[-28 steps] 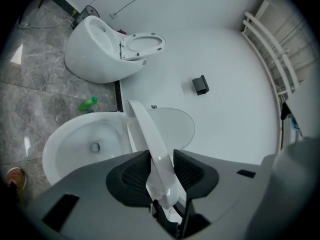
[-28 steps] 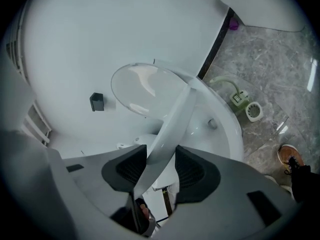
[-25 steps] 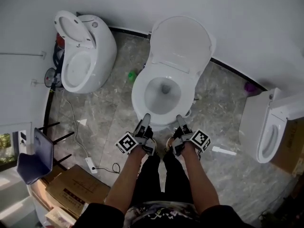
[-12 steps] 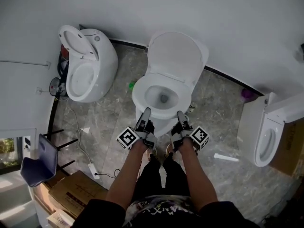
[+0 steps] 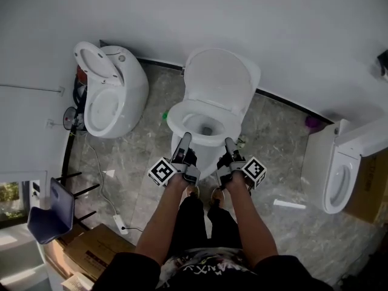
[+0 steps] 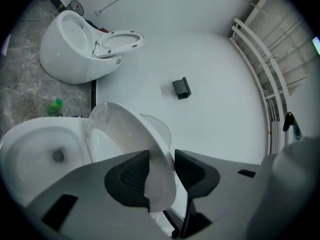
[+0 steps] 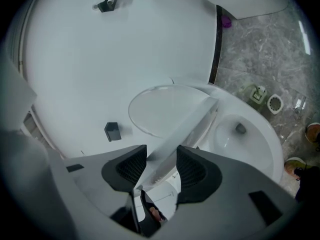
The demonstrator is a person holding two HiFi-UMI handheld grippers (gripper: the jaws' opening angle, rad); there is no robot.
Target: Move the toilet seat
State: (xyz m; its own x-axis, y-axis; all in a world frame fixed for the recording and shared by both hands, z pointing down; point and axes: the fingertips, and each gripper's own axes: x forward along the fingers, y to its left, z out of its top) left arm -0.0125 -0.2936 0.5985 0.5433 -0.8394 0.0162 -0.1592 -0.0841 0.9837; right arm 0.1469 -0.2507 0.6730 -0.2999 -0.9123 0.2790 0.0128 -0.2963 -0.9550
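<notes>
The white toilet (image 5: 182,121) stands in the middle against the wall, its lid (image 5: 222,80) up. In the head view my left gripper (image 5: 186,137) and right gripper (image 5: 229,142) reach side by side to the front of the bowl. Each is shut on the front edge of the toilet seat. The left gripper view shows the seat (image 6: 131,132) tilted up off the bowl (image 6: 35,154), its rim between the jaws of my left gripper (image 6: 161,166). In the right gripper view my right gripper (image 7: 161,166) pinches the seat (image 7: 192,121), seen edge-on, with the lid (image 7: 157,109) behind it.
A second toilet (image 5: 114,90) with its seat up stands at the left, a third (image 5: 339,174) at the right. A blue chair (image 5: 51,214), a cardboard box (image 5: 100,247) and a power strip with cable (image 5: 118,223) lie at the lower left. My feet stand just before the bowl.
Both grippers have risen and moved toward the wall, with the seat's front edge held in them. The seat has tipped up off the bowl.
</notes>
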